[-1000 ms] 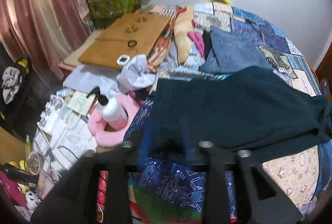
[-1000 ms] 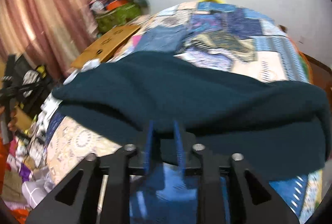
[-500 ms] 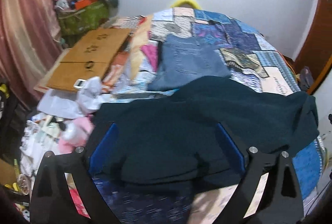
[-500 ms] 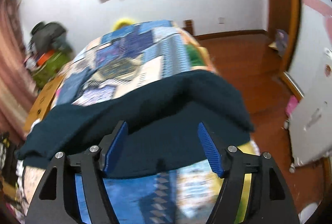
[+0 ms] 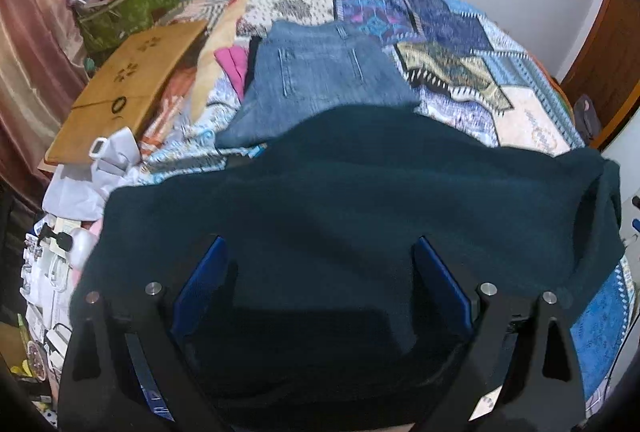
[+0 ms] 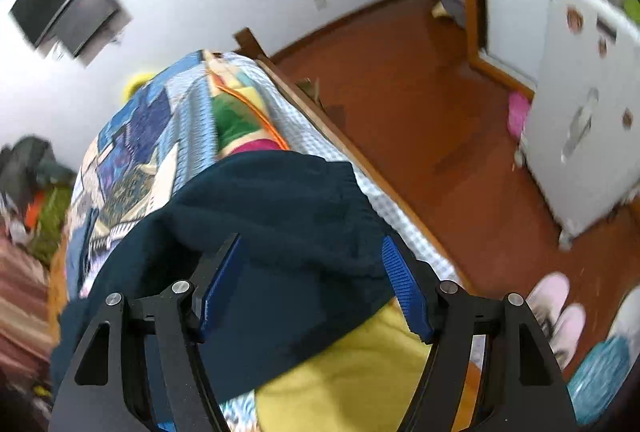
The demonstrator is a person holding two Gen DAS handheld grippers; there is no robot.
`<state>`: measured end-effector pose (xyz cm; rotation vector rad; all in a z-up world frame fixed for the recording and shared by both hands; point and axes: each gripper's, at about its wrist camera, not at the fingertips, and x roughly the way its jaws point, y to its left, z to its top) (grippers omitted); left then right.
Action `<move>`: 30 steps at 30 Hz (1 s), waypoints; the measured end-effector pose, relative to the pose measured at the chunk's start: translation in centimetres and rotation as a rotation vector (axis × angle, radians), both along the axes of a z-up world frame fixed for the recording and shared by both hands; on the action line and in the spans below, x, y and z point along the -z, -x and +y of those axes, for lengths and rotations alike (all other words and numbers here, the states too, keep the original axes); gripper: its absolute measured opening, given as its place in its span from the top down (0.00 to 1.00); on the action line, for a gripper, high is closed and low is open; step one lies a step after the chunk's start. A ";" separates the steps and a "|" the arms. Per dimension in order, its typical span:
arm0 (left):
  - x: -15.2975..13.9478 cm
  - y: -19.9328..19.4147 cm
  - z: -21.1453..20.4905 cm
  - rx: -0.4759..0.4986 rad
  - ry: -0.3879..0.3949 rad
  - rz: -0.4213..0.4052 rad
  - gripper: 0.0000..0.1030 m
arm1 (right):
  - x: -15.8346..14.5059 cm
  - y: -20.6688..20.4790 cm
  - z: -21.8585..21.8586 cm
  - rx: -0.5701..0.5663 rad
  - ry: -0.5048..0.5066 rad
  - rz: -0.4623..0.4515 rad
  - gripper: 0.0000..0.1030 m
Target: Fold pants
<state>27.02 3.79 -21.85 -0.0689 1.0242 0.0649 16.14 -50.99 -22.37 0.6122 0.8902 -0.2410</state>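
Observation:
Dark teal pants (image 5: pixel 352 200) lie folded across the near part of a patchwork bedspread (image 5: pixel 460 44). My left gripper (image 5: pixel 316 284) is open, its blue-padded fingers (image 5: pixel 200 280) spread over the pants' near edge, holding nothing. In the right wrist view the same pants (image 6: pixel 264 216) drape over the bed's corner. My right gripper (image 6: pixel 316 284) is open above that end of the pants, empty.
Folded blue jeans (image 5: pixel 320 76) lie further back on the bed, with pink cloth (image 5: pixel 234 62) beside them. A wooden board (image 5: pixel 132 84) and clutter sit at the left. A white cabinet (image 6: pixel 580 136), wooden floor (image 6: pixel 420 104) and pink slippers (image 6: pixel 556 312) are at the right.
Both grippers were shut on the pants' edge a second ago; they have let go and opened. The right gripper has swung toward the bed's right corner.

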 end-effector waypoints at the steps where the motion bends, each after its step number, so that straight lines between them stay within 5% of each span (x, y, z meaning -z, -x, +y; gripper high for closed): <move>1: 0.4 -0.1 -0.1 0.003 -0.004 0.008 0.08 | 0.7 -0.5 -0.5 0.006 -0.030 0.021 0.35; 8: 1.7 -0.2 -1.0 0.021 -0.047 0.009 0.06 | 4.3 -2.0 -0.9 0.003 -0.167 0.115 0.35; 12: 1.9 -0.4 -0.7 0.017 -0.037 0.008 0.05 | 4.6 -2.7 -1.0 -0.033 -0.219 0.116 0.53; 18: 1.8 -0.3 -0.9 -0.002 -0.043 0.002 0.05 | 3.5 -2.8 0.2 -0.119 -0.097 0.112 0.86; 22: 1.0 0.2 -1.2 0.019 -0.061 -0.009 0.05 | 2.0 -2.4 0.3 -0.138 -0.006 0.107 0.89; 26: 0.0 0.9 -1.8 0.040 -0.112 -0.039 0.05 | -0.3 -2.2 2.4 -0.245 0.098 0.084 0.79; 28: -0.3 1.3 -2.2 0.049 -0.127 -0.049 0.05 | -0.9 -2.1 3.8 -0.301 0.176 0.068 0.45; 30: -0.4 1.5 -2.4 0.053 -0.122 -0.048 0.05 | -0.7 -2.2 5.1 -0.367 0.262 0.066 0.37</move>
